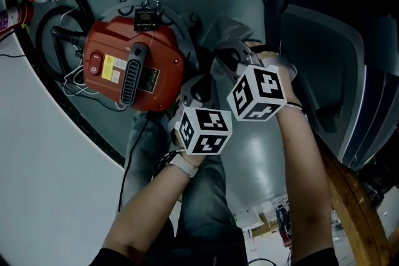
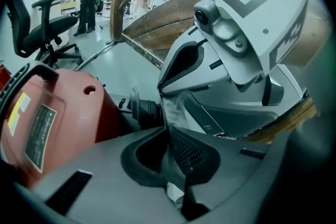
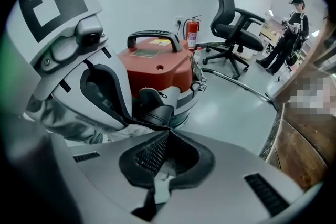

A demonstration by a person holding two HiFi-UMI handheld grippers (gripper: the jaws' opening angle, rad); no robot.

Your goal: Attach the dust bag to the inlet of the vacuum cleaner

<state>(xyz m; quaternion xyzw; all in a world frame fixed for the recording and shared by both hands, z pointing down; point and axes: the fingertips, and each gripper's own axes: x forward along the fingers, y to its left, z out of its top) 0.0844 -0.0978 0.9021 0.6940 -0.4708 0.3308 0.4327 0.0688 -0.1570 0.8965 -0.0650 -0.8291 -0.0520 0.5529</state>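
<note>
The red vacuum cleaner (image 1: 134, 65) stands on the floor at the left of the head view. Its dark inlet spout (image 3: 156, 110) (image 2: 142, 110) sticks out towards me. The dust bag (image 1: 228, 30) is crumpled grey fabric right beside the inlet. My left gripper (image 1: 198, 89) (image 2: 167, 128) points steeply down with its jaws shut on a pale edge of the bag. Close beside it on the right, my right gripper (image 1: 232, 58) (image 3: 168, 132) is likewise shut on a pale strip of the bag (image 3: 157, 189). Each gripper shows in the other's view, almost touching. The bag's opening is hidden.
A black hose (image 1: 61, 27) and cable loop behind the vacuum. A dark office chair (image 1: 324, 59) stands at the right, with a curved wooden rail (image 1: 349, 196) below it. Another office chair (image 3: 231, 18), a fire extinguisher (image 3: 191, 34) and a standing person (image 3: 291, 29) are farther off.
</note>
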